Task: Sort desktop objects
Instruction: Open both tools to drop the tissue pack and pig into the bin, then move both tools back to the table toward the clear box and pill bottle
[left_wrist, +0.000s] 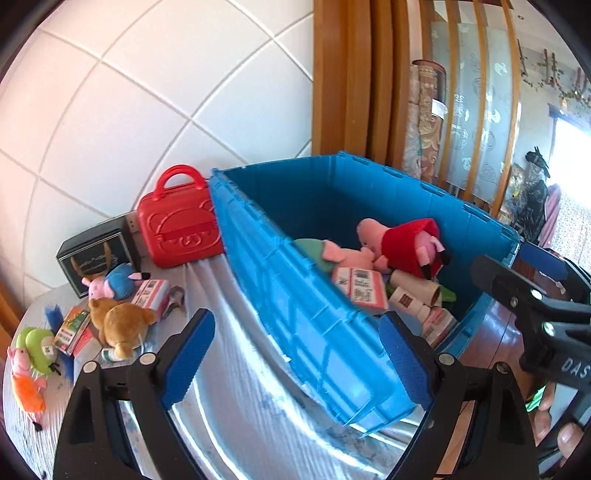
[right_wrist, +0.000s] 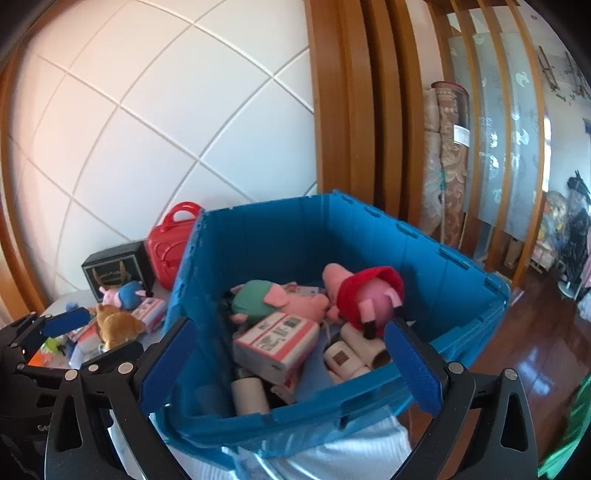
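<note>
The large open blue plastic crate (right_wrist: 295, 236) stood on the pale cloth-covered table (left_wrist: 229, 369), its near rim just beyond the right gripper (right_wrist: 291, 365) and its long side wall running past the left gripper (left_wrist: 295, 358), with a bare strip of cloth beside that wall. Inside the crate lay a pink pig plush in a red dress (right_wrist: 364, 295), a pink pig plush in a green top (right_wrist: 273, 301), a pink-and-white carton (right_wrist: 277, 339) and several white paper cups (right_wrist: 343, 356). To the crate's left stood a red plastic toy suitcase (left_wrist: 179, 221) touching its corner, a black box (left_wrist: 96, 254), a small blue-clad pig plush (left_wrist: 114, 282), a brown bear plush (left_wrist: 118, 325), small cartons and a green plush (left_wrist: 37, 347). Both grippers hovered above the table with blue-padded jaws spread wide, holding nothing; the right one faced the crate's interior.
</note>
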